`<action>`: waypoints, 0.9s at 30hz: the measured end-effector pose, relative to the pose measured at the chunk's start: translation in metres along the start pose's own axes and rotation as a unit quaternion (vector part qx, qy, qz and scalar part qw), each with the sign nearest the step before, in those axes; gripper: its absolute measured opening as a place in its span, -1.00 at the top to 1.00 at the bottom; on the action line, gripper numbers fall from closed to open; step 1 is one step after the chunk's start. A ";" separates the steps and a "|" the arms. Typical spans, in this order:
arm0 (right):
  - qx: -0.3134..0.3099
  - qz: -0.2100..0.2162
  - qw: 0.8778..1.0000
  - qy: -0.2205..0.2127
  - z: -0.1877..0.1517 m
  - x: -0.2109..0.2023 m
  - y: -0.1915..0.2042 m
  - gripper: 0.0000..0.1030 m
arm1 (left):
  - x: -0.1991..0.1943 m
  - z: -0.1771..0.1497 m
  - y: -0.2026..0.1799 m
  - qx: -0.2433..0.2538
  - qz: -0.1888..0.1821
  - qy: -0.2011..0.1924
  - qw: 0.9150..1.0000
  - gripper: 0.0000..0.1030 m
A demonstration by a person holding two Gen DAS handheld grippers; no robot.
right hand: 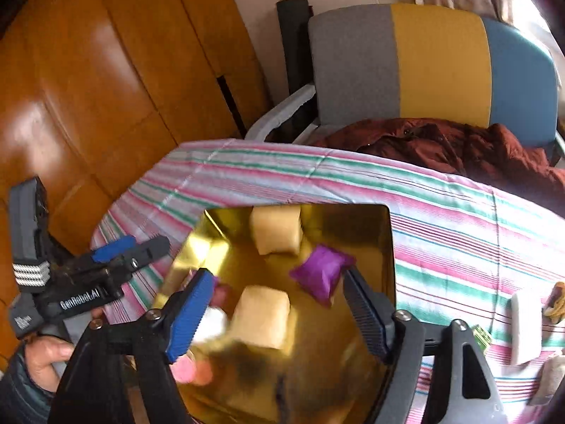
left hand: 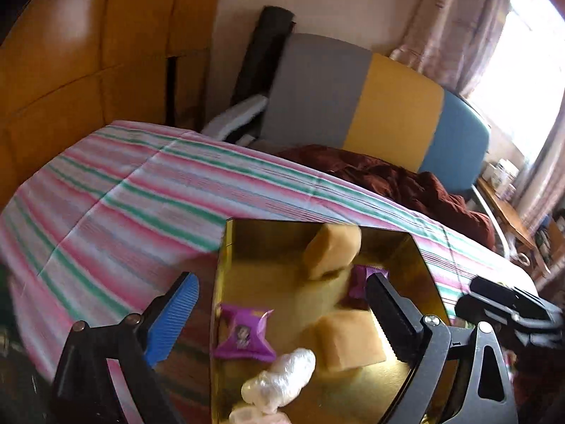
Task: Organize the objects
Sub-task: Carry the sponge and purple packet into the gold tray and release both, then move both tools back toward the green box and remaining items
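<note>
A shiny gold box [left hand: 243, 240] [right hand: 370, 219] stands open on the striped tablecloth. In it lie a yellow sponge block [left hand: 348, 339] [right hand: 261, 316], a purple snack packet [left hand: 243, 332] and a white crumpled plastic wrap [left hand: 282, 378]. In the right wrist view a purple packet [right hand: 321, 274] is blurred in mid-air over the box, just left of the right finger. A second yellow block [right hand: 277, 229] shows at the far wall, perhaps a reflection. My left gripper [left hand: 282, 314] is open over the box. My right gripper [right hand: 275, 309] is open over the box, touching nothing. The left gripper also shows at the left of the right wrist view [right hand: 116, 254].
The table carries a pink, green and white striped cloth [left hand: 123, 194] [right hand: 459, 212]. Behind it stands a grey, yellow and blue chair [left hand: 353, 99] [right hand: 423, 63] with a dark red jacket [right hand: 441, 141]. A white object [right hand: 526, 325] and small items lie at the table's right. Wooden cabinets [right hand: 88, 88] stand left.
</note>
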State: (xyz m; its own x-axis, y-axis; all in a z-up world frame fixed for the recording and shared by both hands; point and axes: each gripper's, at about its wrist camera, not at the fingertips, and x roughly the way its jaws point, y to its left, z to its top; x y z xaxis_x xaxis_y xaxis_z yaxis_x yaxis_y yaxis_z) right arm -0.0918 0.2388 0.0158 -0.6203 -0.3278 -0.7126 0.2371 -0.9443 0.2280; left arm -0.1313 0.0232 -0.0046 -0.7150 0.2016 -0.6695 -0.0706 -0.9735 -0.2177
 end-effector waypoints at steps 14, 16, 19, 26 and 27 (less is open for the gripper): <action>-0.005 -0.118 0.990 -0.075 -0.049 -0.039 0.008 -0.63 | -0.065 -0.043 -0.025 0.046 0.062 -0.103 0.992 -1.00; 0.048 -0.102 0.992 -0.062 -0.056 -0.041 -0.007 -0.63 | -0.069 -0.049 -0.031 0.059 0.071 -0.111 0.989 -1.00; 0.092 -0.091 0.990 -0.054 -0.065 -0.044 -0.023 -0.49 | -0.067 -0.056 -0.039 0.077 0.070 -0.092 0.990 -1.00; 0.087 -0.123 0.987 -0.060 -0.087 -0.064 -0.031 -0.44 | -0.064 -0.075 -0.057 0.104 0.029 -0.059 0.992 -1.00; 0.091 -0.124 0.986 -0.060 -0.090 -0.068 -0.035 -0.44 | -0.064 -0.078 -0.060 0.110 0.030 -0.056 0.992 -1.00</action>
State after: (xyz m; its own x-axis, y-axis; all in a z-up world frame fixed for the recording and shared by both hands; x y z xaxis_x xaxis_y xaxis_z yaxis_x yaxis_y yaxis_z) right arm 0.0096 0.2963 -0.0040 -0.7295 -0.0768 -0.6797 -0.0636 -0.9818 0.1792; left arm -0.0269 0.0774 -0.0040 -0.7947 0.1408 -0.5905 -0.1665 -0.9860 -0.0110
